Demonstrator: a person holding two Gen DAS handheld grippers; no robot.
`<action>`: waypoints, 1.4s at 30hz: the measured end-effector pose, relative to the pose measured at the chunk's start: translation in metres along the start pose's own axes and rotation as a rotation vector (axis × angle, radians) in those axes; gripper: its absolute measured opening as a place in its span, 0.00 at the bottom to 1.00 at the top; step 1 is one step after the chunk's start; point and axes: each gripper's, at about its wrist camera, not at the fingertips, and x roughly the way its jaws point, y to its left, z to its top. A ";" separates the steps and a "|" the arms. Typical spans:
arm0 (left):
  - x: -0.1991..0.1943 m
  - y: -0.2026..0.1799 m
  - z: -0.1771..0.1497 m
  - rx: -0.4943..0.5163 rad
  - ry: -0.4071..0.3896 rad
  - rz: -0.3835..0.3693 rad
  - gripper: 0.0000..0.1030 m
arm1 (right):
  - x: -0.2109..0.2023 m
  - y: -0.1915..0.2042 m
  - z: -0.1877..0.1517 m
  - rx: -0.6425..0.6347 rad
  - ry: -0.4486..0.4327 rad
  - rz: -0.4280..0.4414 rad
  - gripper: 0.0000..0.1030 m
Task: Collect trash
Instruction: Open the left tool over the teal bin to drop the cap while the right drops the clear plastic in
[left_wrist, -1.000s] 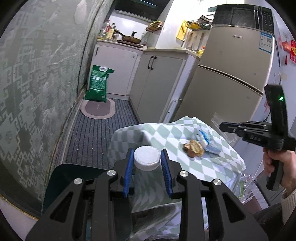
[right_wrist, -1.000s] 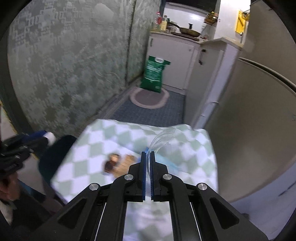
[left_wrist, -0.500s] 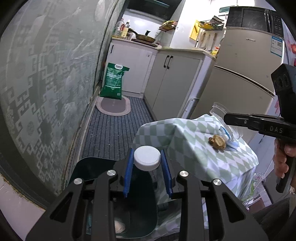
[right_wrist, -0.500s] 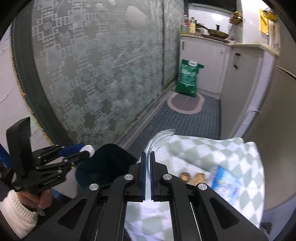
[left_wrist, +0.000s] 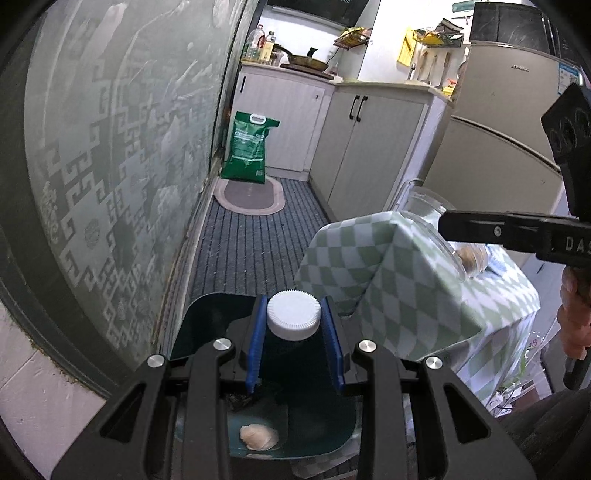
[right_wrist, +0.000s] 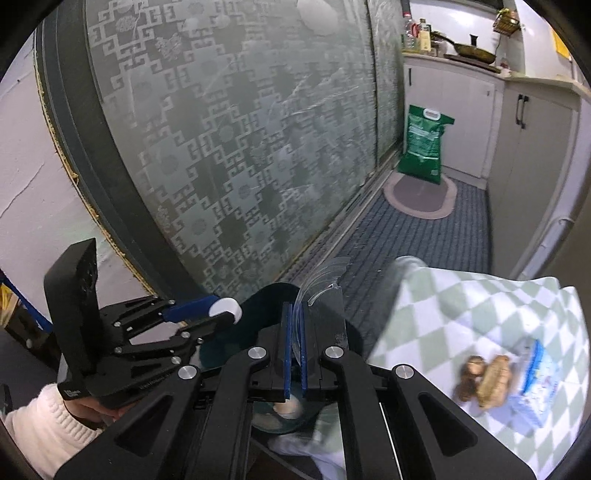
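low in the left view, the left claw (left_wrist: 293, 341) pinches a white-capped bottle (left_wrist: 293, 317) over the dark green bin (left_wrist: 207, 325). the right claw (right_wrist: 294, 354), pressed together on a clear plastic cup (right_wrist: 325, 280), hangs above that bin beside the checkered surface (right_wrist: 443, 317), which carries brown scraps (right_wrist: 484, 380).

Both grippers (left_wrist: 293, 350) (right_wrist: 293, 354) black, blue pads, silver screws; white "DAS" lettering; white knit sleeve (right_wrist: 40, 432).

Only legible text: white letters "DAS" on the black body of the right gripper (left_wrist: 517, 230), right edge of the left wrist view. Green bag (left_wrist: 248, 147), fridge (left_wrist: 517, 122) badge and sticker: print too small to read.
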 end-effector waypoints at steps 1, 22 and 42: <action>0.000 0.001 -0.001 0.001 0.003 0.004 0.31 | 0.003 0.001 0.000 0.010 0.005 0.018 0.03; 0.015 0.015 -0.017 0.051 0.094 0.064 0.24 | 0.077 0.017 -0.012 0.085 0.170 0.056 0.03; -0.026 0.016 0.006 -0.015 -0.090 0.012 0.07 | 0.068 0.020 -0.005 0.084 0.110 0.082 0.23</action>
